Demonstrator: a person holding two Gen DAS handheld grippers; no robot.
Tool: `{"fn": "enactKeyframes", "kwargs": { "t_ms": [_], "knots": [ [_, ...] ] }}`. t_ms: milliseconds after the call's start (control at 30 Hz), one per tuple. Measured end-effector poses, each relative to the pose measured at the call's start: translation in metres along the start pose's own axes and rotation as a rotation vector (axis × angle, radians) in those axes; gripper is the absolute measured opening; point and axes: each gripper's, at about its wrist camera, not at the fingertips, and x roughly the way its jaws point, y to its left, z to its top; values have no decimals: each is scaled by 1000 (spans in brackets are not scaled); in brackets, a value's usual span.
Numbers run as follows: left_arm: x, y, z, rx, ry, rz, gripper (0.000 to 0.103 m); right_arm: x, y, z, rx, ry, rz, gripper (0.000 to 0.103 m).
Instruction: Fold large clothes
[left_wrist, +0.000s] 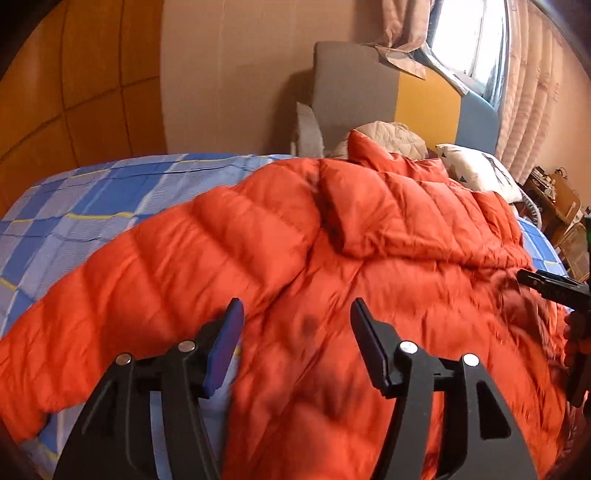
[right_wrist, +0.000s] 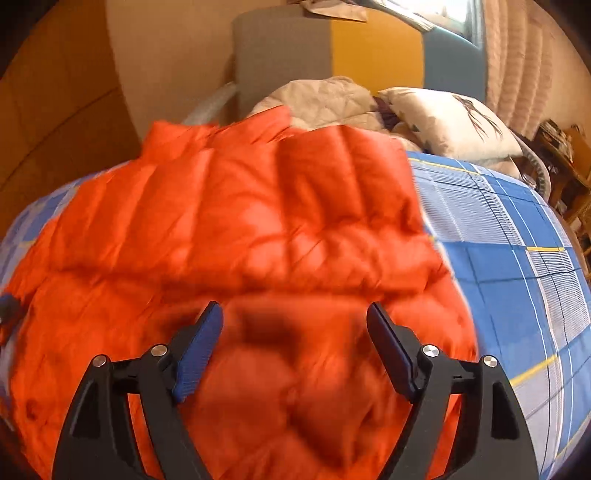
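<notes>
Right now one big orange puffy jacket lies spread on the blue checked bed sheet, and it sits right under and ahead of both sets of tongs. The left tongs are spread wide apart with nothing between the blue pads, and they hang over the middle of the jacket. The right tongs are spread wide too and hold nothing, with the jacket below them and the bare sheet off to their right side. One part of the jacket, further ahead of the tongs, looks already laid over the rest (it could be a sleeve or the top half, the blur makes it hard to say). So I think the folding has started but is not done, and the hands are between grabs. The next move likely needs each set of tongs to go down to an edge of the jacket and pinch the puffy cloth well, since it looks slippery and thick. Counting things: one jacket, two tongs, one white pillow far ahead, and one beige quilt bunched beside it.
</notes>
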Motion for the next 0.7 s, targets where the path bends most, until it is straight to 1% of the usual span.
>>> {"fn": "enactKeyframes", "kwargs": {
  "t_ms": [133,200,233,367,400,467,533,600,633,700],
  "knots": [
    [-22,16,-19,-15,-4,18,63,-13,16,-21,-28,-3,-1,80],
    [-31,27,-28,-35,-5,34,63,-20,20,-28,-34,-7,0,80],
    [-35,32,-32,-48,-5,31,63,-24,22,-31,-37,-13,-2,80],
    [-49,65,-57,-158,5,41,64,-32,30,-42,-52,-22,0,81],
    [-54,78,-64,-206,7,51,64,-33,33,-46,-60,-22,-4,84],
    [-65,102,-77,-296,5,74,65,-32,38,-51,-68,-16,-1,84],
    [-78,126,-90,-382,-15,120,70,-31,43,-54,-73,-17,7,84],
    [-96,159,-105,-498,-42,198,72,-29,47,-57,-82,-13,0,84],
    [-102,170,-110,-541,-53,222,74,-27,49,-58,-86,-8,6,84],
    [-119,198,-122,-626,-87,307,75,-23,50,-60,-88,-1,7,86]
  ]
}}
